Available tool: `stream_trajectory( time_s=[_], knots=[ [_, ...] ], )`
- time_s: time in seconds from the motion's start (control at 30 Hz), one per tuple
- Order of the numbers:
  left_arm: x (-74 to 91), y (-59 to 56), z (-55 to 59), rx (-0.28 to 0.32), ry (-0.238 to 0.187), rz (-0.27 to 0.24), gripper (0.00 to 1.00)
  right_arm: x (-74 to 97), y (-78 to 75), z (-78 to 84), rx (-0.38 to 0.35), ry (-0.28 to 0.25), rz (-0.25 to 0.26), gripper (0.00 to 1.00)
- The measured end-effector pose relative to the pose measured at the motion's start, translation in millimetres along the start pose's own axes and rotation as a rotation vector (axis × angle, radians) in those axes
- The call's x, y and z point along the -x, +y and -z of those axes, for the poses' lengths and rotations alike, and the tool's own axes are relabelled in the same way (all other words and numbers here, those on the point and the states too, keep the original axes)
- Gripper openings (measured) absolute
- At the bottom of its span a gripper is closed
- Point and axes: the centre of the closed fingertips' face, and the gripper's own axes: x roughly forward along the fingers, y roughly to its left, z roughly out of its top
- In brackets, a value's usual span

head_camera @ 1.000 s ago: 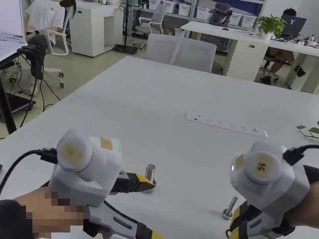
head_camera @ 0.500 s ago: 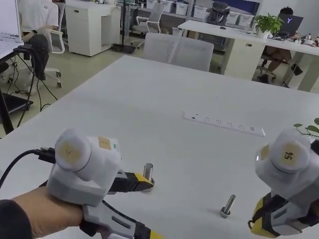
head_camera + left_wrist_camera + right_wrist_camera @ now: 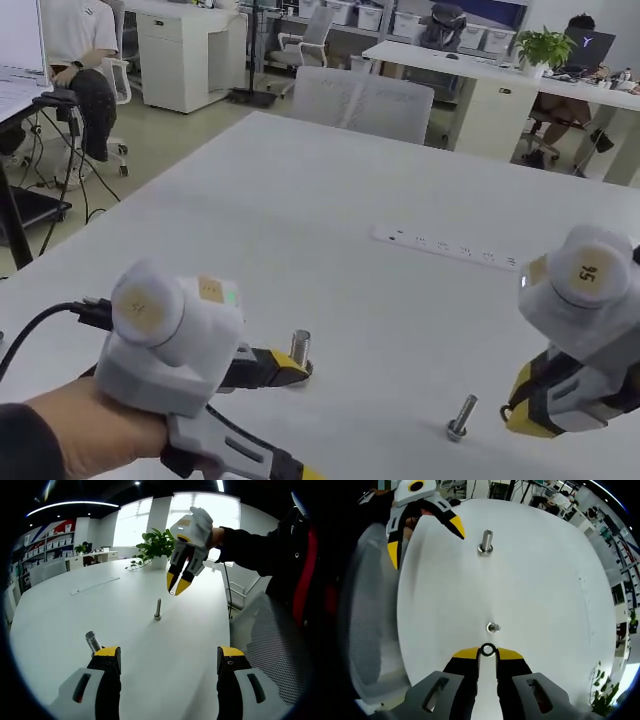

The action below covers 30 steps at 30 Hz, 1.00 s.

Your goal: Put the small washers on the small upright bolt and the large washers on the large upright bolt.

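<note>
The left hand-held gripper (image 3: 169, 652), low over the white bench (image 3: 300, 200), had its jaws spread wide and empty, and the large upright bolt (image 3: 91, 641) stood just beside one jaw tip. The right hand-held gripper (image 3: 488, 655) hung in the air, tips pointing down at the bench, its jaws closed on a washer (image 3: 488, 645); the small upright bolt (image 3: 493, 627) stood just ahead of and below the tips, apart from the washer. Whether that washer was small or large could not be told, and the head view cut off this hand-held gripper's lower part.
</note>
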Motion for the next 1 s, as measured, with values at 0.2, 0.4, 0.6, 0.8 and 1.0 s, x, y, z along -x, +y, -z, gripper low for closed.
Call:
stream_trajectory(
  time_s=[0.2, 0.4, 0.6, 0.8, 1.0],
  knots=[
    [0.5, 0.6, 0.9, 0.005, 0.001, -0.004, 0.78, -0.4, -6.8, -10.9, 0.027, -0.005, 0.003, 0.13],
    [0.6, 1.1, 2.2, 0.009, 0.003, -0.005, 0.78, -2.9, -11.7, -19.9, 0.050, -0.004, 0.001, 0.13],
    [1.4, 2.2, 2.4, 0.011, 0.001, -0.008, 0.78, -8.7, -13.2, -21.0, 0.068, 0.012, -0.009, 0.13],
    [2.2, 3.2, 2.6, 0.012, 0.000, -0.009, 0.78, -13.7, -11.5, -21.6, 0.074, 0.024, -0.027, 0.13],
    [2.8, 3.6, 3.8, 0.015, 0.002, -0.008, 0.78, -18.0, -12.2, -20.8, 0.077, 0.034, -0.036, 0.13]
  ],
)
